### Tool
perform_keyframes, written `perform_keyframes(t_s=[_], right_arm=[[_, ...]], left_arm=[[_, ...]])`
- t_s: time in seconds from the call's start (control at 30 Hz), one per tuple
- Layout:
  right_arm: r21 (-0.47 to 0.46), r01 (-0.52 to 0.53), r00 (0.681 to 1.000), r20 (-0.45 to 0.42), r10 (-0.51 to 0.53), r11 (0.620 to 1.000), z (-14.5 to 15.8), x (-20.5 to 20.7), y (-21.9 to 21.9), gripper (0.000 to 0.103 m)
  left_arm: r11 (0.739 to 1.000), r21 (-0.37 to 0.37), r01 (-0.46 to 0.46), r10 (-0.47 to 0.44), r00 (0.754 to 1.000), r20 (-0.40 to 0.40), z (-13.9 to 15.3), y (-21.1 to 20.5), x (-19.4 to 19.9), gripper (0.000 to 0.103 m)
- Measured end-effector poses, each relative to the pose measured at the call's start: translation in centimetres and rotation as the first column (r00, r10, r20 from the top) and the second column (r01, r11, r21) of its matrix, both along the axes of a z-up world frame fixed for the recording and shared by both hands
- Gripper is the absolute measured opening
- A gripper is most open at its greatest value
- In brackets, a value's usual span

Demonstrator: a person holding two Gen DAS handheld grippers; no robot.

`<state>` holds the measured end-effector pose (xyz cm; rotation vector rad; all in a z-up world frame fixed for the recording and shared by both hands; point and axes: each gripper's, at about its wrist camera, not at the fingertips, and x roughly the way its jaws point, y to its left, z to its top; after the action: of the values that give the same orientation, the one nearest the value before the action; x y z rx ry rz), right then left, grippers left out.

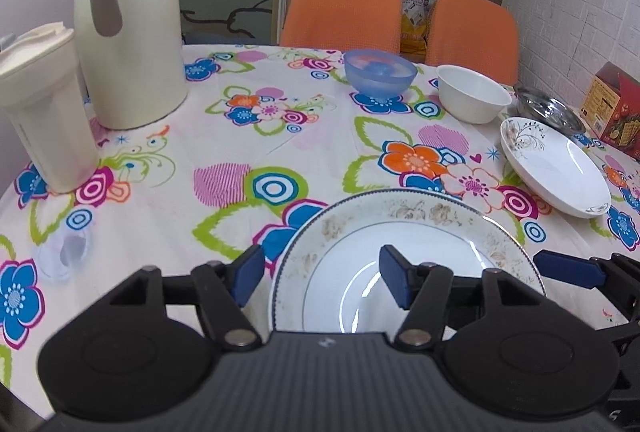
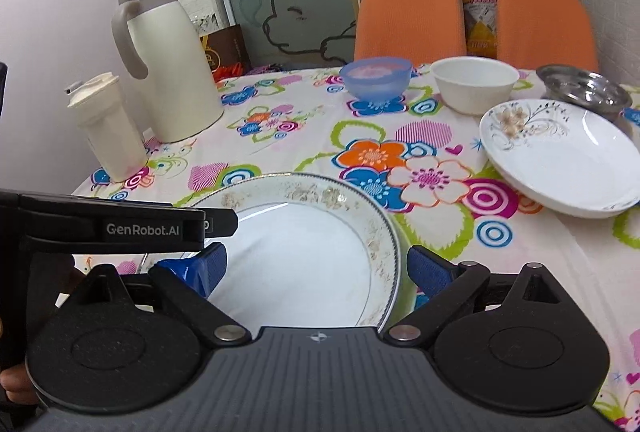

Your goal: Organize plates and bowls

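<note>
A gold-flowered white plate (image 1: 420, 210) (image 2: 312, 197) lies at the near table edge. My left gripper (image 1: 322, 280) is open and straddles its left rim, one finger outside and one over the well. My right gripper (image 2: 318, 270) is open too and straddles its right rim. Across the back right stand a blue bowl (image 1: 380, 74) (image 2: 376, 78), a white bowl (image 1: 472, 92) (image 2: 474, 84) and a steel dish (image 1: 548, 112) (image 2: 584, 88). A deep white plate (image 1: 556, 168) (image 2: 560, 156) with a dark flower sprig leans on the steel dish.
A cream thermos jug (image 1: 128, 32) (image 2: 172, 60) and a cream lidded cup (image 1: 44, 104) (image 2: 108, 128) stand at the left. A red box (image 1: 620, 112) sits far right. Two orange chairs (image 1: 340, 8) (image 2: 408, 20) back the flowered tablecloth (image 1: 240, 136).
</note>
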<state>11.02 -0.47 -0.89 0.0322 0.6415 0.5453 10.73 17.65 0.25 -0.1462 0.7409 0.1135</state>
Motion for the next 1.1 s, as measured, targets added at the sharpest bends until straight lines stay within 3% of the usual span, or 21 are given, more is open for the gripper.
perform_keyframes(t_s=[0.33,0.53,0.73,0.93,1.1], right_arm=[[0.068,0.041,0.999,-0.012,-0.041,0.997,0.3,0.4,-2.9,0.084],[0.084,0.125,0.992,-0.027,-0.123,0.989,0.1,1.2,-6.8,0.084],[0.090,0.244,0.970,-0.029,-0.242,0.966,0.2,3.2,-11.9,0.084],[0.068,0.348,0.937,0.001,-0.349,0.935,0.5,7.0,-16.5,0.084],[0.009,0.382,0.924,-0.009,-0.382,0.924,-0.1,10.8,-18.4,0.085]], left_arm=[[1.000,-0.005,0.001,-0.001,1.000,-0.004,0.8,-0.4,0.1,0.063],[0.999,0.010,0.050,-0.050,0.999,-0.002,1.5,-2.6,1.5,0.063],[0.989,0.036,0.140,-0.139,0.990,-0.032,1.7,-6.4,5.3,0.063],[0.965,0.065,0.253,-0.246,0.964,-0.103,1.1,-10.7,10.9,0.063],[0.944,0.015,0.329,-0.324,0.936,-0.135,0.5,-13.1,16.4,0.064]])
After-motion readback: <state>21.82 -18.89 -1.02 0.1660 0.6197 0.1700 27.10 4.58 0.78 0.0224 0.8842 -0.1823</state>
